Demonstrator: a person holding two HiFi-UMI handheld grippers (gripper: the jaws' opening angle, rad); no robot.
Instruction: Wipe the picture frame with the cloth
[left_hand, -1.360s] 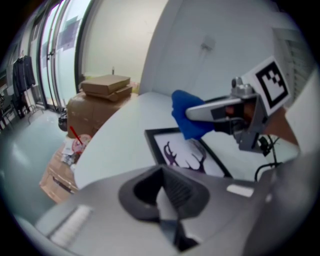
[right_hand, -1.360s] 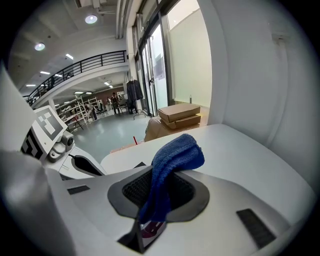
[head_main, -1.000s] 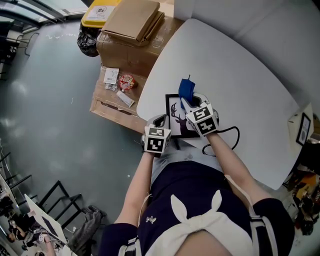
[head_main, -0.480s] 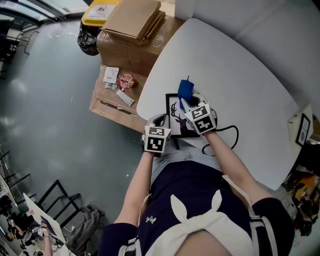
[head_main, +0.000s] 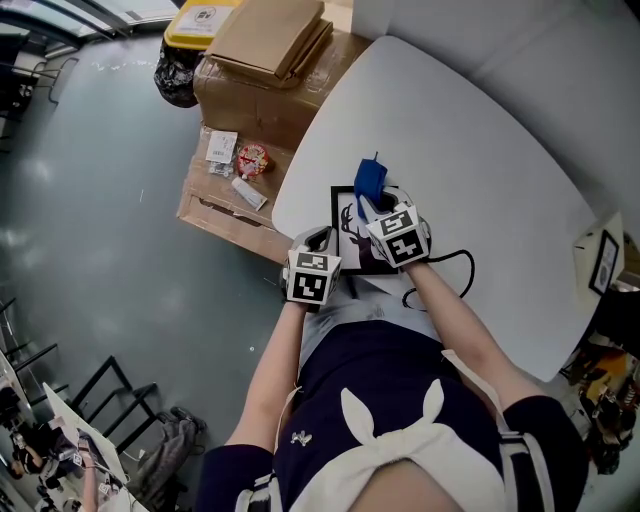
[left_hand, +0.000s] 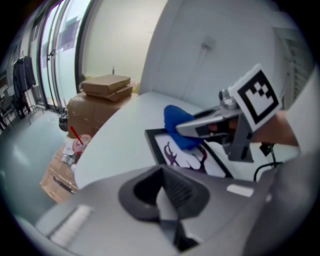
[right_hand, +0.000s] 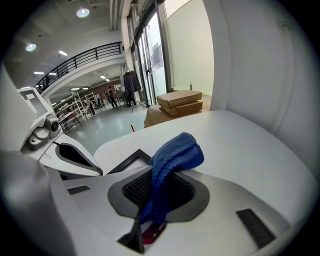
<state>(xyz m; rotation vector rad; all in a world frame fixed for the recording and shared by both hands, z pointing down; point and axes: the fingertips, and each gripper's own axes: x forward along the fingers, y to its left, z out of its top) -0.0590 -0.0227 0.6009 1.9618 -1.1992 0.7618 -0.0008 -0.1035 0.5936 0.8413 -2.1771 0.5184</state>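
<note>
Left claw (head_main: 318, 245), nearest me at the table's front edge: jaws drawn together, nothing between them. It sits just short of the near-left corner of the picture frame (head_main: 340, 222). I can't tell whether it touches the frame. It isn't gripping it.

Right claw (right_hand: 160, 192), just beyond and to the right: jaws clamped on the blue cloth (right_hand: 175, 155). The fold is pinched deep between the pads and a bunched end pokes out past the tips. The left gripper view shows this claw (left_hand: 210, 125) reaching low over the frame (left_hand: 159, 146), with the cloth (left_hand: 176, 131) down on the glass above the deer print, toward the far-left part.

The frame lies flat on the white table (head_main: 480, 170), close to the near-left rim. A black cable (head_main: 452, 268) loops on the tabletop beside my right wrist. Further off, past the table edge, cardboard boxes (head_main: 265, 60) are stacked on the floor.

Step in hand, as I judge it: wiping, cloth on the far-left area. The near part of the glass and the black border probably remain.

Next move calls for:
- light downward pressure and strokes drawn back toward me
- left claw ready to pin the near edge, since the frame is unsecured and close to the rim, so it could slide
</note>
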